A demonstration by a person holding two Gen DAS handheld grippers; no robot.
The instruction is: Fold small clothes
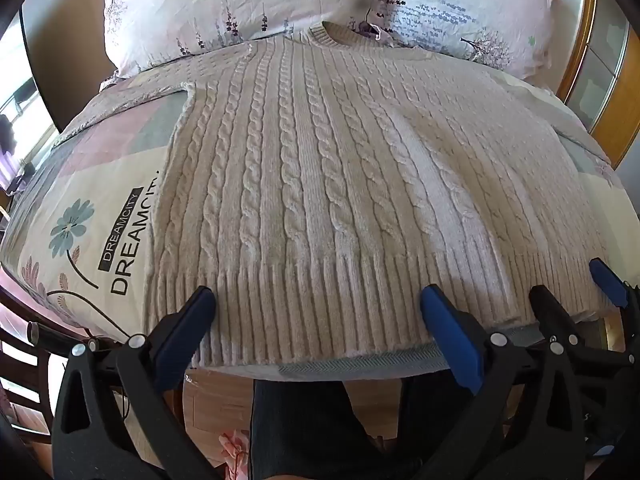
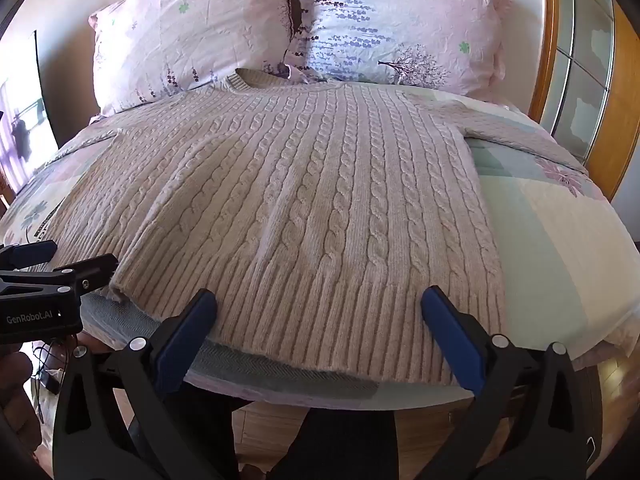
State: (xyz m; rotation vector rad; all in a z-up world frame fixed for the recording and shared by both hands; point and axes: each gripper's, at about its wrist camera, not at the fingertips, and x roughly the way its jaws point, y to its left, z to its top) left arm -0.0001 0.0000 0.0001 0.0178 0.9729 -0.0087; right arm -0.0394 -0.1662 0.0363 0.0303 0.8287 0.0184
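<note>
A beige cable-knit sweater (image 1: 320,168) lies spread flat on the bed, collar toward the pillows, ribbed hem at the near edge. It also shows in the right wrist view (image 2: 304,200). My left gripper (image 1: 318,300) is open, its blue pads just above the hem's left part. My right gripper (image 2: 320,300) is open above the hem's right part. The right gripper also shows at the right of the left wrist view (image 1: 576,280), and the left gripper at the left of the right wrist view (image 2: 76,258). Neither holds cloth.
Two floral pillows (image 2: 192,28) lean at the head of the bed. The bedspread (image 1: 80,240) has a flower print and lettering. A wooden frame with glass panels (image 2: 580,80) stands on the right. Wooden floor and the person's dark legs (image 1: 304,432) are below the bed edge.
</note>
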